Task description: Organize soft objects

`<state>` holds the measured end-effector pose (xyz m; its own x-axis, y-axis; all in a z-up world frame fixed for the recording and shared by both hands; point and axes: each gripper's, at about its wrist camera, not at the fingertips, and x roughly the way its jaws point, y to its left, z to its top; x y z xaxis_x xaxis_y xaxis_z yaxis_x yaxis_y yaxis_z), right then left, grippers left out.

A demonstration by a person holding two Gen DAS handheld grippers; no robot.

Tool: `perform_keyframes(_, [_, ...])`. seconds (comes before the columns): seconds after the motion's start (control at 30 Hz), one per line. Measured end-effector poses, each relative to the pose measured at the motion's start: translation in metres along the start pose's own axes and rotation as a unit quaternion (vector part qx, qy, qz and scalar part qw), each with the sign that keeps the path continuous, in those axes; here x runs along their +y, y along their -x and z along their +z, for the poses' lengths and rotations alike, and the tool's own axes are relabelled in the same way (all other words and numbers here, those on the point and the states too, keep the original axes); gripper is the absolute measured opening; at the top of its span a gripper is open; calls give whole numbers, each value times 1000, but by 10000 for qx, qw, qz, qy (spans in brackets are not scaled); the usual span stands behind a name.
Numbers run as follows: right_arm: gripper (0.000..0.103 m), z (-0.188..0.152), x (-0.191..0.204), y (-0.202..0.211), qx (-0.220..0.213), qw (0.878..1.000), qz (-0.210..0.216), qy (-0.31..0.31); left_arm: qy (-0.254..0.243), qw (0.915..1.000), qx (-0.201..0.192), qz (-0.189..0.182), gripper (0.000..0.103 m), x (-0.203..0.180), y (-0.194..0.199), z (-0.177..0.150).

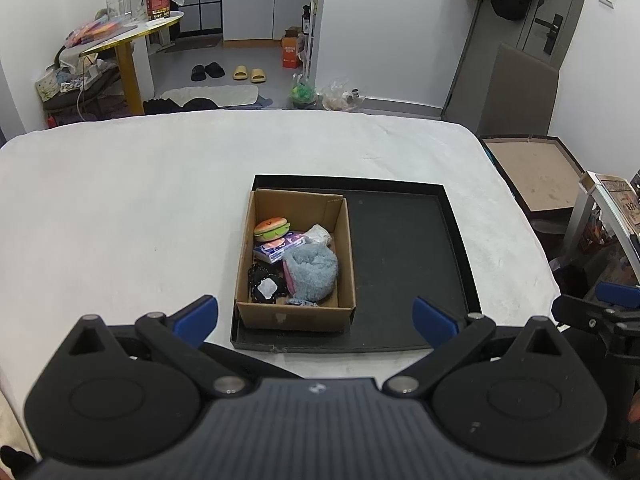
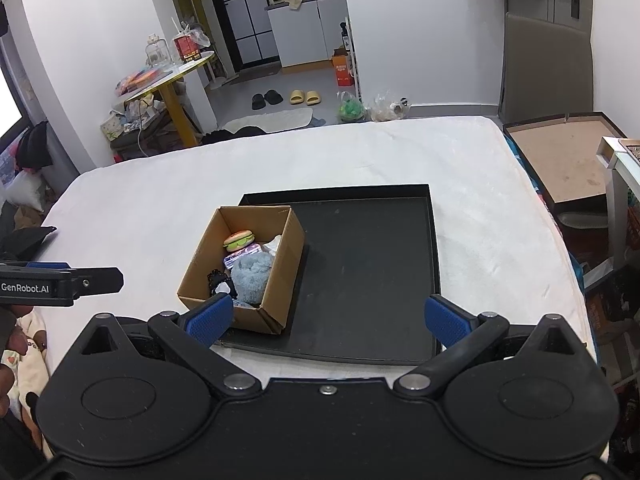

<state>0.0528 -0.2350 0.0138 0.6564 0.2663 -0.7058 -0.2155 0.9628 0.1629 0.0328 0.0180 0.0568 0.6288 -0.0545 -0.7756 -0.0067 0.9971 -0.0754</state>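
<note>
My left hand-held gripper (image 1: 315,319) and right hand-held gripper (image 2: 328,317) were both spread wide and held nothing, above the near edge of the black tray (image 1: 404,248) on the white bed (image 1: 120,208). In the tray's left part stood a cardboard box (image 1: 296,316) containing a burger toy (image 1: 271,227), blue fluffy cloth (image 1: 313,273), tissue pack (image 1: 278,249) and black item (image 1: 264,284).

Black plastic grippers, blue ribbed pads (image 2: 210,317), silver pivot screws, white "GenRobot.AI" lettering.
</note>
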Motion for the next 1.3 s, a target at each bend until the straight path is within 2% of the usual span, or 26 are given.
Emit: perform_keyframes(1.3, [103, -3, 1, -3, 115, 9999, -16, 22, -3, 10000, -25, -72, 103, 1, -1, 0])
